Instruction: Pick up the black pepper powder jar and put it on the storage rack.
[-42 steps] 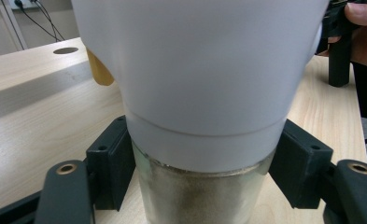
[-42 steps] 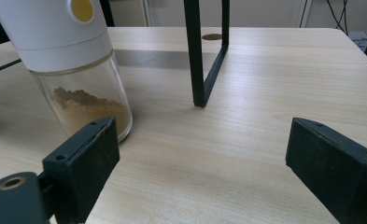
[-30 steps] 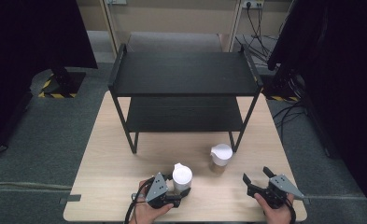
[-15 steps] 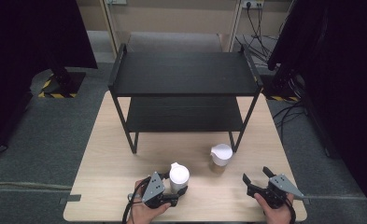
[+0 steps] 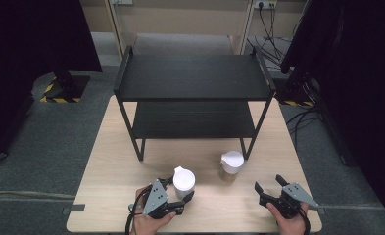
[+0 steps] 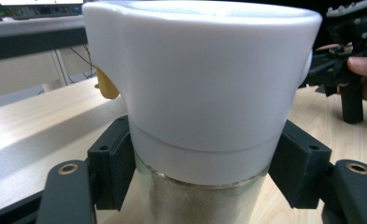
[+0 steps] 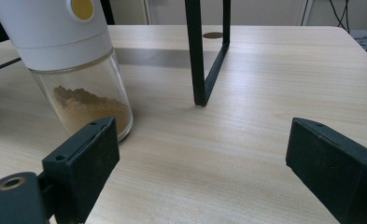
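Left claw (image 5: 176, 195) pinching a white-capped spice jar (image 5: 184, 181) just under its cap; jar upright, long axis vertical, spout toward 11 o'clock, at the worktop (image 5: 107, 171) near edge. Right claw (image 5: 270, 186) spread, at 3 o'clock; second jar (image 5: 230, 165) at 2 o'clock, beside the black shelf rack (image 5: 195, 78).

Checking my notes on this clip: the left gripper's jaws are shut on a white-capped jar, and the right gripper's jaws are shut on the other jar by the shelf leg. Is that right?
Not quite. The right gripper holds nothing: the right gripper view shows its jaws wide apart, with the second jar standing free on the table. The left gripper is indeed shut on its white-capped jar.
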`<act>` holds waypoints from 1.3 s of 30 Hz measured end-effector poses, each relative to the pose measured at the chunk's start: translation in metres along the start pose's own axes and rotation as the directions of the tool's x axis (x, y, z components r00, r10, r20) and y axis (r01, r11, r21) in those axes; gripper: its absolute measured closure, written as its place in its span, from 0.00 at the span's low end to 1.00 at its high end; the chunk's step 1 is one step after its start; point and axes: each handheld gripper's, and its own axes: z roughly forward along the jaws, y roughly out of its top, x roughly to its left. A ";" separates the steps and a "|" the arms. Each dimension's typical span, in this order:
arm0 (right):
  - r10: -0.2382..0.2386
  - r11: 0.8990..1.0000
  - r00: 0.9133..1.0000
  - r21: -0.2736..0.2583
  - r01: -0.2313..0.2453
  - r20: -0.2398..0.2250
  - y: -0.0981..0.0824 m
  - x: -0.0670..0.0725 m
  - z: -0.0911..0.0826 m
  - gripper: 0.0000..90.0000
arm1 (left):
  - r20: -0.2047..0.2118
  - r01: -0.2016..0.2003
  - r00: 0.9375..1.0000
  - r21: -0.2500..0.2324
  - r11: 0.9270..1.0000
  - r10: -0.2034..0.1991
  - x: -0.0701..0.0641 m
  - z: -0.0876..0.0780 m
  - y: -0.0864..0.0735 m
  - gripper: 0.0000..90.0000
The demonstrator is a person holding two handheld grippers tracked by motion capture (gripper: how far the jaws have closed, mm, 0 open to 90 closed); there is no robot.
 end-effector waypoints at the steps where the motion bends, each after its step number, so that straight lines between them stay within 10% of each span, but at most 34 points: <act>1: 0.000 1.000 1.000 0.000 0.000 0.000 0.000 0.000 0.000 0.11 | -0.001 0.000 1.000 -0.005 1.000 0.000 0.000 -0.001 0.001 0.34; 18: 0.001 1.000 1.000 0.001 -0.001 0.000 0.000 0.000 0.000 0.11 | -0.106 -0.018 0.994 -0.073 0.997 0.010 0.001 -0.019 0.021 0.34; 39: 0.001 1.000 1.000 0.002 -0.001 -0.001 0.000 0.000 0.000 0.11 | -0.290 -0.060 0.957 -0.167 0.984 0.009 0.000 -0.033 0.054 0.34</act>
